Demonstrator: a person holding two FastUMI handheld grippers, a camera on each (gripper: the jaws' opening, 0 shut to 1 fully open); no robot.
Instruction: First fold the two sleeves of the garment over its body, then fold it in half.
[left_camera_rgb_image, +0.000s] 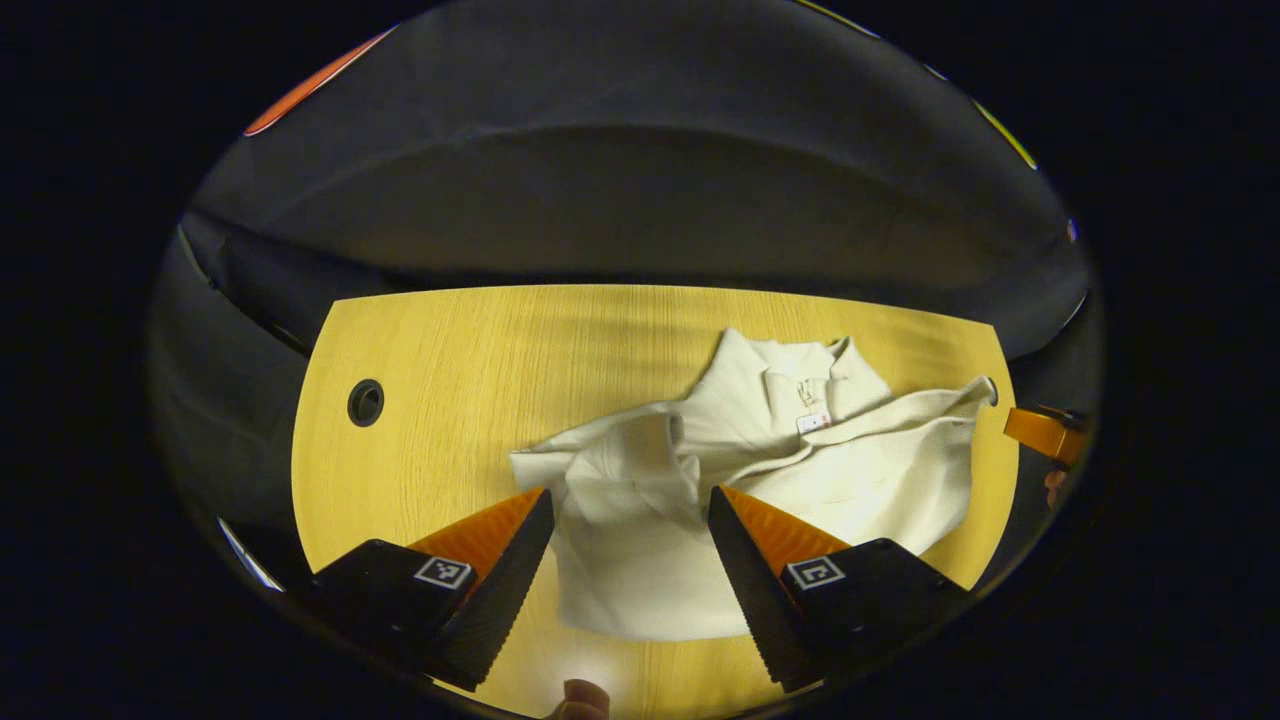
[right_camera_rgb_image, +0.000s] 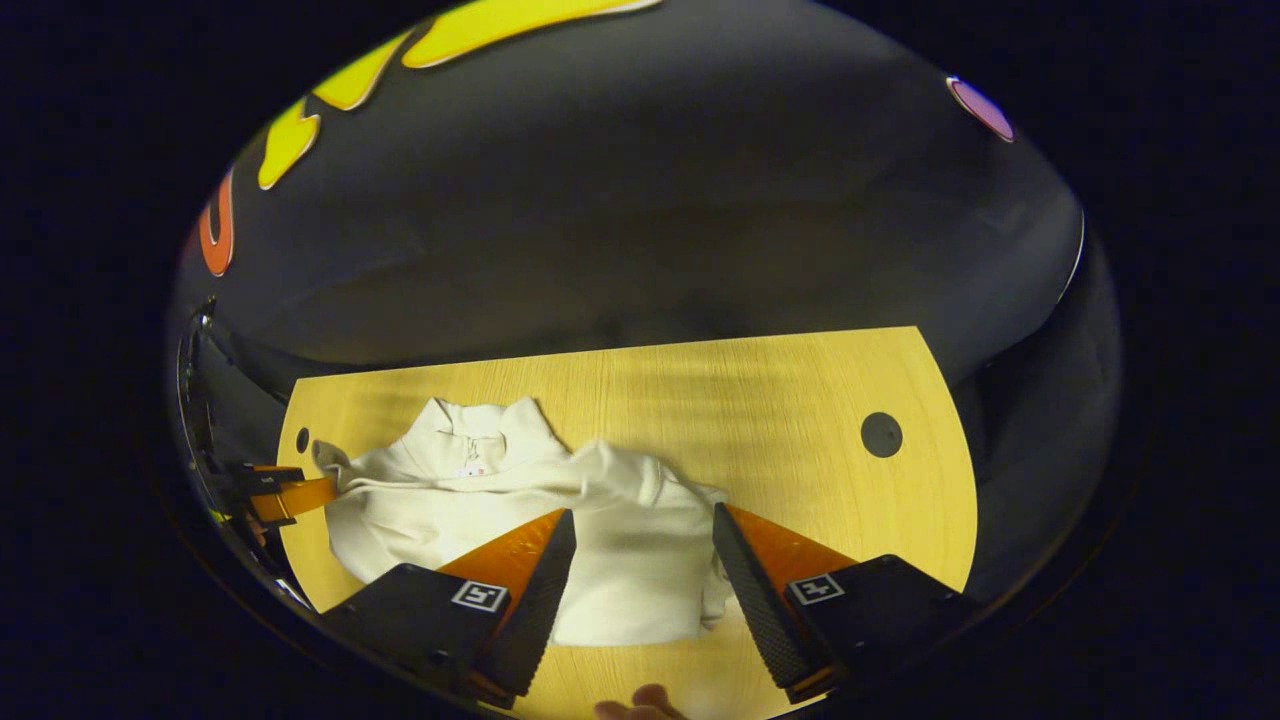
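Observation:
A cream collared garment lies crumpled on the yellow wooden table, collar at the far side. In the left gripper view one sleeve is bunched over the body and the other stretches right to the table edge. My left gripper is open just above the garment's near part, nothing between its fingers. In the right gripper view the garment lies left of centre, a sleeve end reaching left. My right gripper is open over the garment's near edge.
A round cable hole is in the table's left part; the right gripper view shows another hole at the right. The other gripper's finger shows at the table's edge by the sleeve end. Black cloth walls surround the table.

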